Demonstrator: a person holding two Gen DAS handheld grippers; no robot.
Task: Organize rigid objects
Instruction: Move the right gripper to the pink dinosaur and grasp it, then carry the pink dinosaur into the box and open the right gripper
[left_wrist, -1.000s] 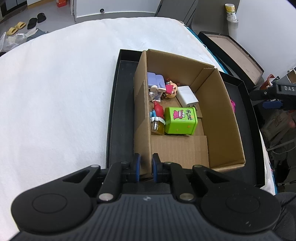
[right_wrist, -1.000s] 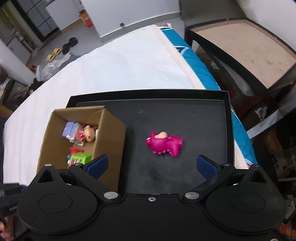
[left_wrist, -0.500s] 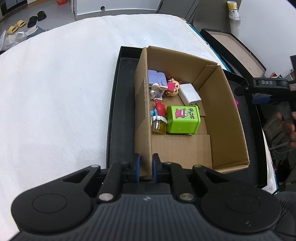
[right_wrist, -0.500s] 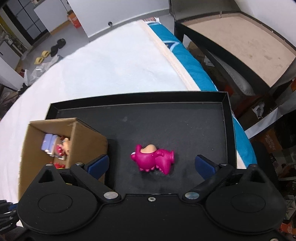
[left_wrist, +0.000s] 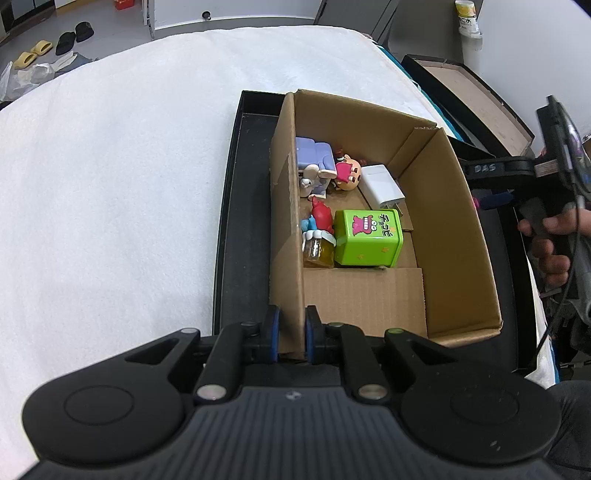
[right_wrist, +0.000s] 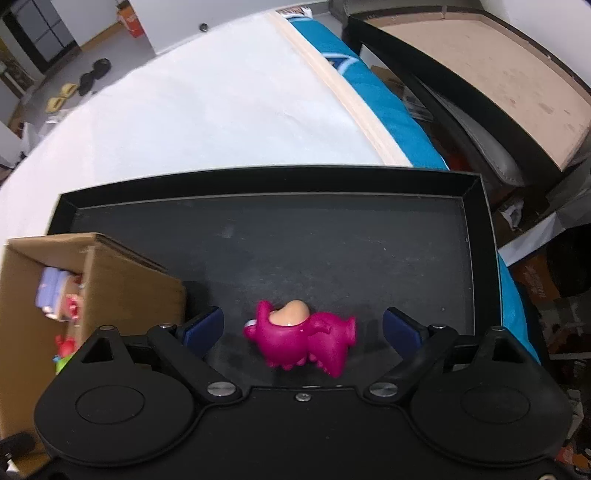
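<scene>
A cardboard box stands in a black tray on a white cloth. My left gripper is shut on the box's near left wall. Inside lie a green tin, a white charger, a purple figure, a red figure and a small jar. In the right wrist view a magenta toy figure lies on the tray floor, between the blue pads of my right gripper. Its jaws are closing, with gaps left on both sides of the toy. The box stands to its left.
The white cloth covers the surface to the left and beyond the tray. A blue mattress edge and a second black tray with a brown floor lie to the right. A person's hand holds the right gripper's handle. Shoes lie on the far floor.
My right gripper has come down over the magenta toy, which now sits between its pads, and the pads have drawn closer together. My left gripper has kept its hold on the box wall.
</scene>
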